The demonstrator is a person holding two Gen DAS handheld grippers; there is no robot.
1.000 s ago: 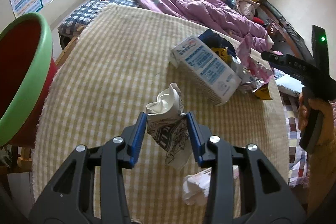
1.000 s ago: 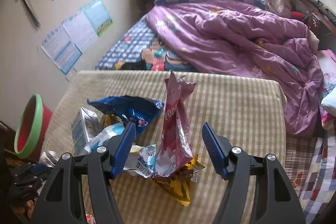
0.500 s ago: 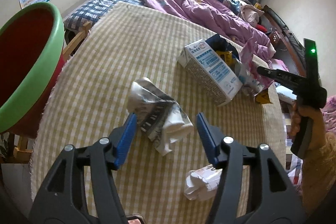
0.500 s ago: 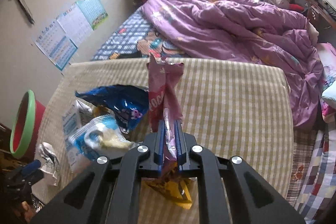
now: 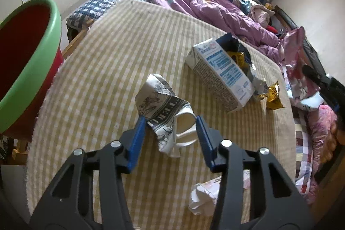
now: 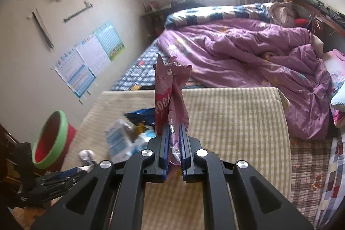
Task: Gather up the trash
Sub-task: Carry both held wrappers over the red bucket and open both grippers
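A crushed printed paper cup [image 5: 163, 109] lies on the checked tablecloth [image 5: 107, 57] between the jaws of my left gripper [image 5: 170, 122]. The jaws are closing, and both blue pads touch the cup's sides. My right gripper [image 6: 173, 137] is shut on a pink snack wrapper [image 6: 170, 96], which stands up out of the pads, lifted above the table. In the left wrist view this wrapper [image 5: 295, 61] hangs at the right edge. A red bin with a green rim [image 5: 32, 70] stands at the table's left side and shows in the right wrist view too [image 6: 51, 139].
A white and blue milk carton [image 5: 222, 70] lies on its side with a blue snack bag [image 5: 232, 44] behind it and a yellow wrapper [image 5: 272, 96] beside it. Crumpled white paper [image 5: 202, 197] sits near the front edge. A bed with a purple quilt [image 6: 248, 53] lies beyond the table.
My left gripper let go of the cup, which fell on its side, and the jaws then narrowed around it. My right gripper shut on the pink wrapper and lifted it off the pile.
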